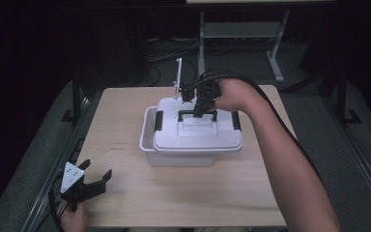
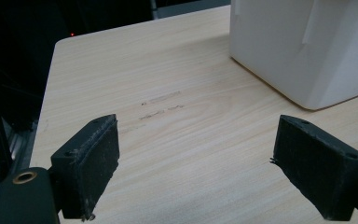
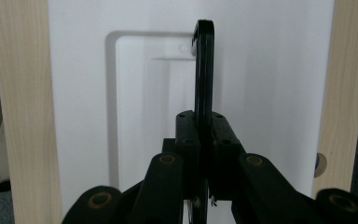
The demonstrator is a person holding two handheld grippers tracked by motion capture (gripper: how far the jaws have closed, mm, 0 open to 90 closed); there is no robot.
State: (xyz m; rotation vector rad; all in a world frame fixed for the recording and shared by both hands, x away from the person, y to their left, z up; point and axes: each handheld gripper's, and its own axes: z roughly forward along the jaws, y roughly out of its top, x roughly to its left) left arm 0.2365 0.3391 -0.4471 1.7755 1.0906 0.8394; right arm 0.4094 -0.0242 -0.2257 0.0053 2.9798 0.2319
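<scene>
Jaws of my right gripper (image 1: 204, 110) are clamping tight on the black handle (image 3: 203, 79) of the white lid (image 1: 198, 133), because that upright bar is the one firm place to grab for shifting it. I'm holding the lid askew over the white bin (image 1: 147, 133), which is sitting mid-table, its left rim showing. My left gripper (image 1: 92, 180) is waiting wide open and empty near the table's (image 1: 174, 193) front-left corner, well apart from the bin.

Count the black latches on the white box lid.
2. One latch sits on the lid's left end, the other latch on its right end. Any on the far side would be hidden.
</scene>
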